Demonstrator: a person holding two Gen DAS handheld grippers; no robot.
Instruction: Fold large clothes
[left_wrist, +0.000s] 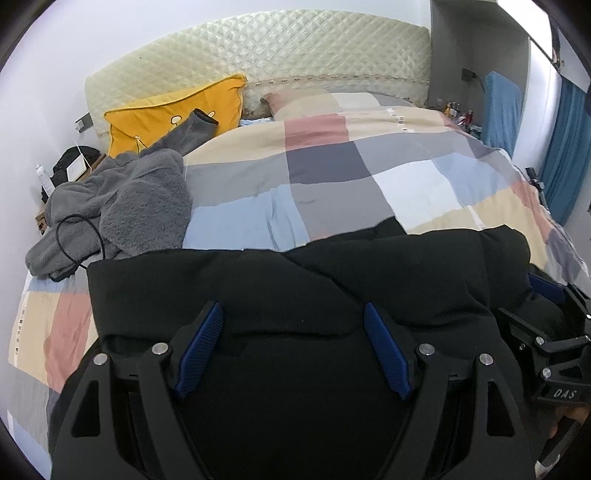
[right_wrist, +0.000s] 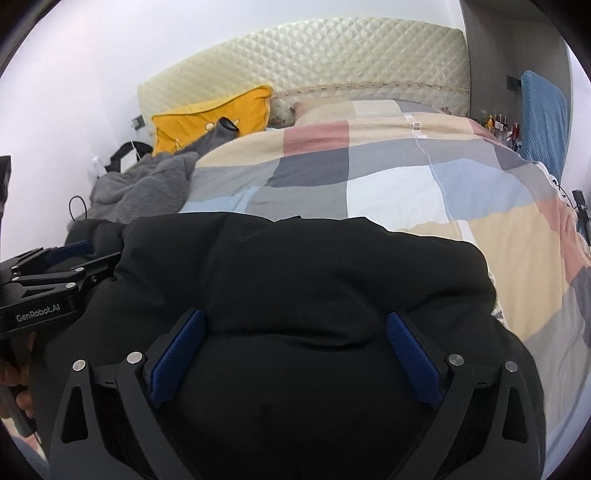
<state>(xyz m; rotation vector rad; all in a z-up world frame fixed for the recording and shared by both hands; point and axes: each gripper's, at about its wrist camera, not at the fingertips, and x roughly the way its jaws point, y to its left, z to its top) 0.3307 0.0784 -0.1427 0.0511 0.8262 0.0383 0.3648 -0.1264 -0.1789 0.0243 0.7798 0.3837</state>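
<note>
A large black garment (left_wrist: 295, 280) lies bunched at the near end of the bed, on the checked quilt (left_wrist: 332, 177). It also fills the lower half of the right wrist view (right_wrist: 295, 266). My left gripper (left_wrist: 293, 325) is open, its blue pads (left_wrist: 201, 343) spread wide over the black cloth. My right gripper (right_wrist: 293, 332) is open too, blue pads (right_wrist: 177, 354) apart above the garment's right part. Each gripper shows at the edge of the other's view, the right one (left_wrist: 546, 332) and the left one (right_wrist: 55, 273).
A grey fleece garment (left_wrist: 122, 199) with a black cable lies at the bed's left. A yellow pillow (left_wrist: 173, 114) leans on the quilted headboard (left_wrist: 258, 55). A bedside stand with clutter (left_wrist: 70, 166) is at far left, and blue curtains (left_wrist: 569, 155) at right.
</note>
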